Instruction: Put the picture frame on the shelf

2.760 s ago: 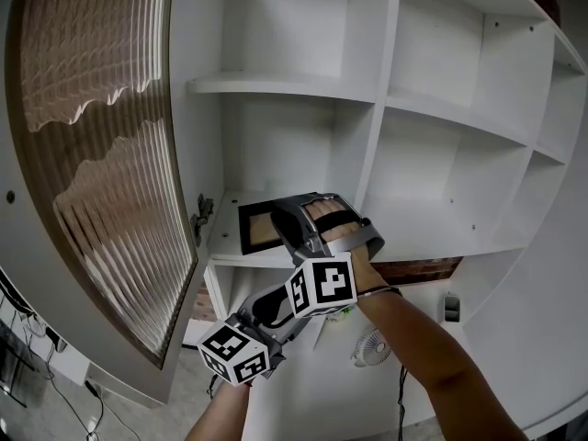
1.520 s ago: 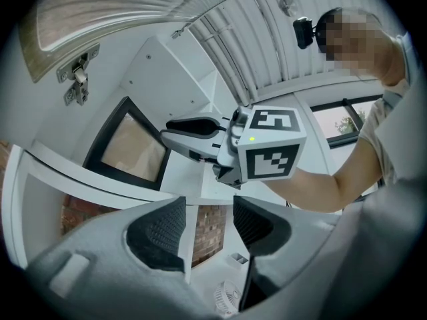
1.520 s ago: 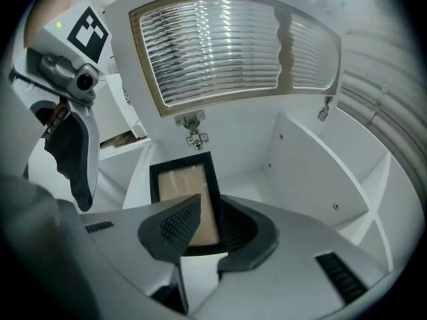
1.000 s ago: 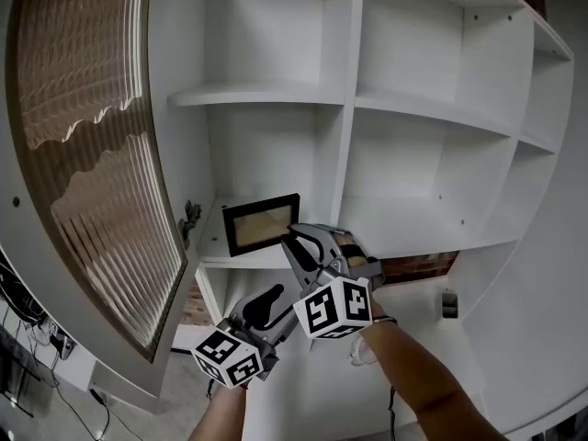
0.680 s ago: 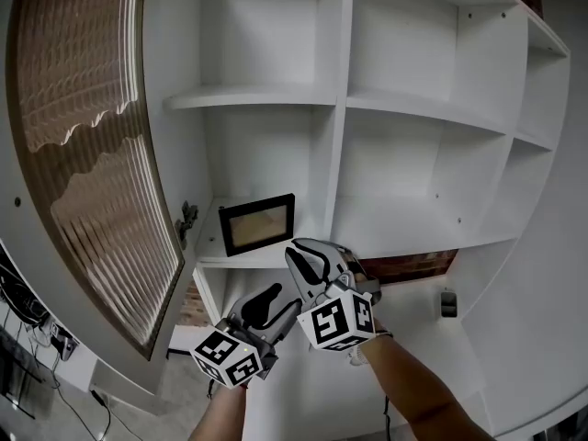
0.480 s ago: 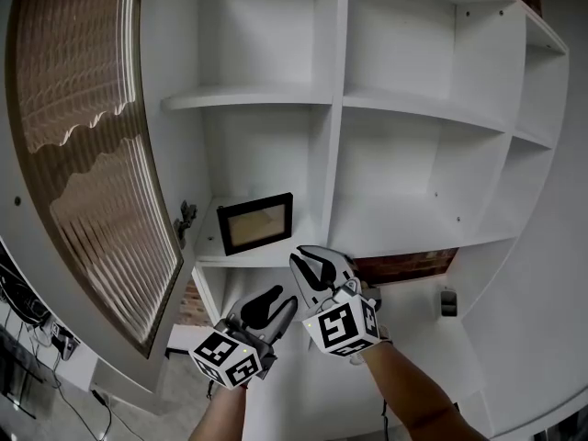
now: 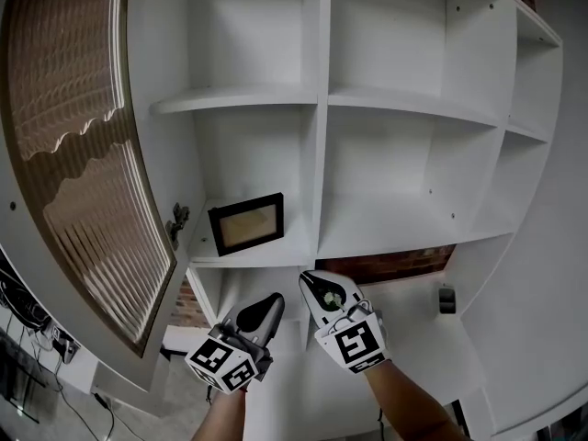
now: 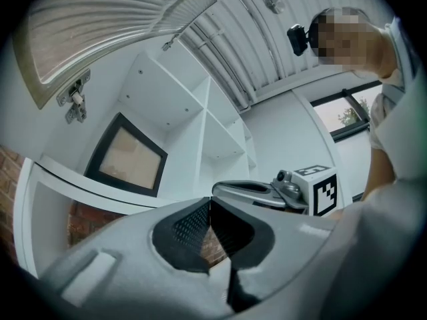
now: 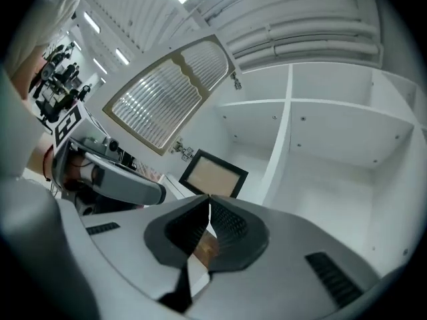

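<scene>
The black picture frame (image 7: 245, 224) with a tan inside stands upright on the lower left shelf (image 7: 276, 254) of the white cabinet, leaning toward the back wall. It also shows in the left gripper view (image 8: 127, 157) and the right gripper view (image 9: 213, 174). Both grippers hang below the shelf's front edge, apart from the frame. My left gripper (image 7: 267, 307) (image 8: 209, 202) has just closed its jaws and is shut with nothing between them. My right gripper (image 7: 320, 288) (image 9: 209, 198) sits just right of it, also shut and empty.
A ribbed-glass cabinet door (image 7: 78, 154) stands open at the left, with its hinge (image 7: 175, 219) close to the frame. A vertical divider (image 7: 314, 154) splits the compartments. Below the shelf are a brick wall (image 7: 395, 265) and a small wall fitting (image 7: 446, 299).
Both grippers have sunk lower and drawn back from the shelf. The jaws of both, open before, are now closed. The frame stays standing on the shelf.
</scene>
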The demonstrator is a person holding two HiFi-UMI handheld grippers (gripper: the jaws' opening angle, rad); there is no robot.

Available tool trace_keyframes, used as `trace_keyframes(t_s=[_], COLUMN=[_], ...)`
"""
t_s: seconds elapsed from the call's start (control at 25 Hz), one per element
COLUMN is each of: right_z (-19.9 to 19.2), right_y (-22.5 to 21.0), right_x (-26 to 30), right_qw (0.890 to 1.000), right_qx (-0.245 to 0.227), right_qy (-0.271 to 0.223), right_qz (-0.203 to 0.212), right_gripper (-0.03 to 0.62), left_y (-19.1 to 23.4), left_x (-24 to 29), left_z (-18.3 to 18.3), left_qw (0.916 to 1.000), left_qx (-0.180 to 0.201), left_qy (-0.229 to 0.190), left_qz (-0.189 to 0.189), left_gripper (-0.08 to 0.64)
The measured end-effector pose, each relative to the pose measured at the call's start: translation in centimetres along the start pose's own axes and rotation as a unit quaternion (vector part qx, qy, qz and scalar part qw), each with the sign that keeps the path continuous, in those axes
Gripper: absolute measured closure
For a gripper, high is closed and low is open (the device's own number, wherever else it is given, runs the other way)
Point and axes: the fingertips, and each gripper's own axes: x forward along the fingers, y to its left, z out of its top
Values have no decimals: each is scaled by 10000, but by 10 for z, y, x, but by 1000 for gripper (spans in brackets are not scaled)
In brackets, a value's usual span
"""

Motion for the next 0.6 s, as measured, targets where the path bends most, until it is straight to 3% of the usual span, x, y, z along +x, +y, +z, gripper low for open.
trace_keyframes(t_s=[0.28, 0.6], right_z=[-16, -32], right_y=[7, 18], right_x=[-26, -57], right_qw=[9970, 9925], right_qx=[751, 1165], right_qy=[-91, -283], right_qz=[133, 230], right_gripper=[575, 575], left_y=[-10, -30], left_x=[-4, -5], left_z=[-7, -18], left_qw=[9999, 9998], left_qx=[70, 116], left_qy=[-83, -142], left_qz=[94, 89], left_gripper=[551, 551])
